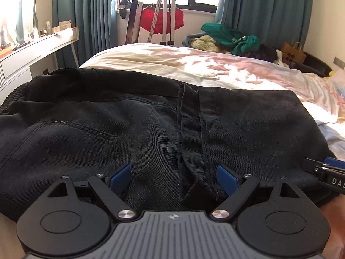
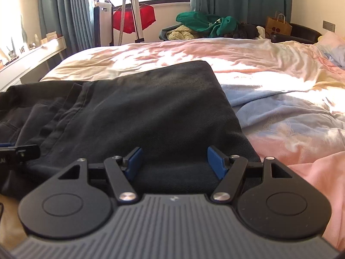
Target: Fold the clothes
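Note:
A pair of black jeans [image 1: 86, 118] lies folded across the near part of the bed, back pocket to the left and leg hems near the middle. My left gripper [image 1: 173, 170] hovers low over the jeans' near edge, open, its blue pads on either side of the hem fold without pressing it. In the right wrist view the same jeans [image 2: 151, 108] end in a folded corner at the right. My right gripper [image 2: 174, 151] stands open over that right part, with cloth below the pads but not pinched. Each gripper's tip shows at the edge of the other view: right gripper [image 1: 325, 172], left gripper [image 2: 19, 151].
A pink, cream and blue quilt [image 2: 280, 118] covers the bed. Beyond the far edge sit a basket of green and cream clothes [image 2: 204, 26], a paper bag [image 2: 278, 24], a red garment on a stand [image 2: 133, 18] and teal curtains. A white shelf [image 1: 32, 47] runs along the left wall.

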`<state>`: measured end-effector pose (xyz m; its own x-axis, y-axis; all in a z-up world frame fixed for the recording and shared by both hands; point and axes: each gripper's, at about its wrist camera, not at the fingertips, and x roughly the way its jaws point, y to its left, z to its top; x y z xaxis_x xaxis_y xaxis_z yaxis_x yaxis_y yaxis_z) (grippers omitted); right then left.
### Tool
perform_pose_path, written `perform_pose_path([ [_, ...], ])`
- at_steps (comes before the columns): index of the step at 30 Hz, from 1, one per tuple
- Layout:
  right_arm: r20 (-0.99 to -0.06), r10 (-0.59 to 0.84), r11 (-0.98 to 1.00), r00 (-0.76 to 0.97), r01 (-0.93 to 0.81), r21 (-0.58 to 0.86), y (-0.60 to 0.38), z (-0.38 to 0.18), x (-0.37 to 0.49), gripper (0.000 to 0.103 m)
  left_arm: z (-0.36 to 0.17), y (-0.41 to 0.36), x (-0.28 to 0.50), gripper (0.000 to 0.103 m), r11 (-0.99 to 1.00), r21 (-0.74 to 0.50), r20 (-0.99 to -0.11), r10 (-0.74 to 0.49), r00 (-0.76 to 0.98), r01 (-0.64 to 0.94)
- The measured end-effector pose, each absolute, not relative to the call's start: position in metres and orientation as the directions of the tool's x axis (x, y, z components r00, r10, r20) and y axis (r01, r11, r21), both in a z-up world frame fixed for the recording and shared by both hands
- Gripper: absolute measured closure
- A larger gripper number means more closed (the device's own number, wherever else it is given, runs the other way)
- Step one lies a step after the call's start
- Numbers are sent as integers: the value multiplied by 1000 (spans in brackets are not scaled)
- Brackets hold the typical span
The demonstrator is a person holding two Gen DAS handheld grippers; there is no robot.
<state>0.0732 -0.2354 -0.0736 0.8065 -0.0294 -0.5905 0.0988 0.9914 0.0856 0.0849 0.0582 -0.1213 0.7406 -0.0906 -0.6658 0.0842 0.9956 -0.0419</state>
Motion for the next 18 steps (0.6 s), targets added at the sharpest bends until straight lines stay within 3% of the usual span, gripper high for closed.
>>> perform_pose_path([
  [5,-588,-22,991,808,98,96,-237,-73,72,33,-99,92,64,15,987,-161,-664,-96,741,-16],
  [12,-594,-14,993,804,81,87,-231,-68,70,32,-70,151,28,14,946,-252,-654,-10,756,-205],
  [18,-594,39,985,803,70,160,-237,-61,66,33,-59,220,29,14,810,-393,-751,-10,660,-435],
])
